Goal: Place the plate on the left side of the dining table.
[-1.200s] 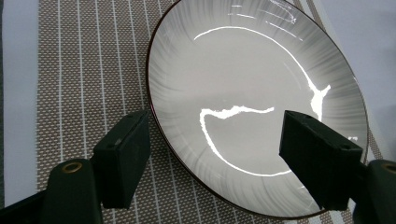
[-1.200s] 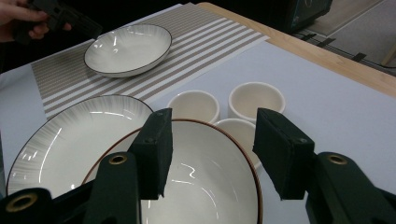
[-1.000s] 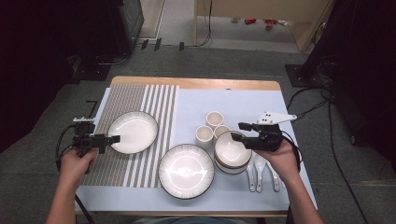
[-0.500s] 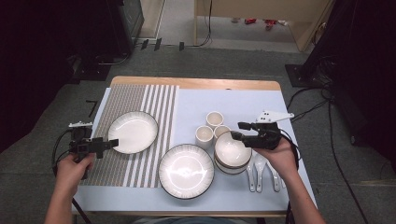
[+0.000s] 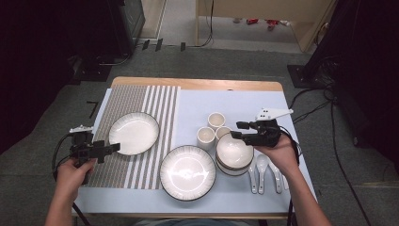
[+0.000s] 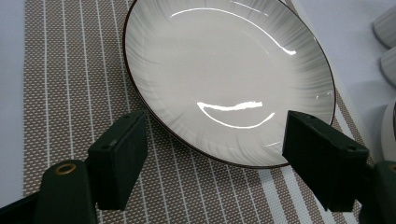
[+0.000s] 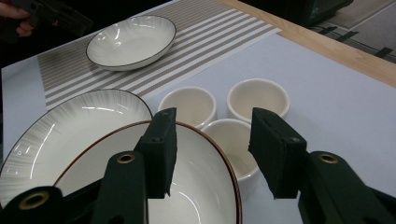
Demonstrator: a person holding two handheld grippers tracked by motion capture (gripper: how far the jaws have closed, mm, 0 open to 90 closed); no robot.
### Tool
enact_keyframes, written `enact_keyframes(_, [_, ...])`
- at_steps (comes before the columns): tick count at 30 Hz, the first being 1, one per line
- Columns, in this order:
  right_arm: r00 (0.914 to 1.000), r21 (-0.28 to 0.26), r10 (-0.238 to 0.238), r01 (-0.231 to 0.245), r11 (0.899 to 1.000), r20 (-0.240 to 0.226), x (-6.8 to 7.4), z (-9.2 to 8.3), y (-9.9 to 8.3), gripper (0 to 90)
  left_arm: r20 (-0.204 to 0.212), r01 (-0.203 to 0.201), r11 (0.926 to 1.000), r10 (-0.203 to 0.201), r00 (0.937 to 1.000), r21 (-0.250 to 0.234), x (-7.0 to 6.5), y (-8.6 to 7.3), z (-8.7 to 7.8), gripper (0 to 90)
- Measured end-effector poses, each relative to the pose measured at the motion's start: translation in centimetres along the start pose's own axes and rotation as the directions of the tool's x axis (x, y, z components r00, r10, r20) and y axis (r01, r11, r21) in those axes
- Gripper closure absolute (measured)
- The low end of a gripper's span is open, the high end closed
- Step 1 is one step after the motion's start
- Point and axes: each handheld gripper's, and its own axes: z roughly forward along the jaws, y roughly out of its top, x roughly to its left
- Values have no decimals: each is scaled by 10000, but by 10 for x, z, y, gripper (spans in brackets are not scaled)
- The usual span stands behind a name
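Meanwhile the right gripper (image 5: 241,130) hangs over the far rim of the top bowl (image 5: 234,150) in a stack of bowls near the table's right side. Its jaws have just been closing and now stand half apart, straddling that brown-edged rim (image 7: 212,147) without pressing it. Three small cream cups (image 5: 216,120) sit just beyond the bowl, and white spoons (image 5: 261,164) lie at its right. The left gripper (image 5: 112,147) rests at the near edge of a white plate (image 5: 134,133) on the striped placemat (image 5: 155,101), jaws wide, the plate's rim (image 6: 219,158) between them but untouched. Another plate (image 5: 187,172) sits by the stack.
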Motion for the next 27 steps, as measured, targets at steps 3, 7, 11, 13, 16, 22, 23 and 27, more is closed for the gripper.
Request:
enact_keyframes(3, [9999,-13,53,-53,10000,-129,-3,2,1,523,98,-39,10000,39,9999,30,0,-2,0,227])
enact_keyframes(7, [9998,55,37,-36,10000,-190,-4,3,1,525,47,-99,10000,99,9999,5,-1,-7,-1,227])
enact_keyframes(11, [9998,92,10,-8,10000,-173,-5,3,0,526,76,-198,9998,197,9998,17,0,-11,-1,227])
enact_keyframes(13, [9999,164,-106,105,9998,48,-5,3,0,524,33,-191,9998,191,9998,29,-1,-11,-1,227])
enact_keyframes(16, [9999,196,-162,163,9997,-55,-4,3,-1,523,62,-205,9998,205,9998,2,-1,-12,-1,227])
enact_keyframes(22, [9997,329,-224,226,9992,-76,-6,4,-6,524,181,-228,9997,228,9996,6,-1,-17,-4,227])
enact_keyframes(23, [9998,356,-186,189,9992,-87,-6,5,-7,524,154,-201,9998,201,9997,27,0,-19,-4,227])
enact_keyframes(27, [9999,444,-10,17,9990,-142,-9,7,-11,530,190,-98,9999,97,9998,87,3,-24,-3,227])
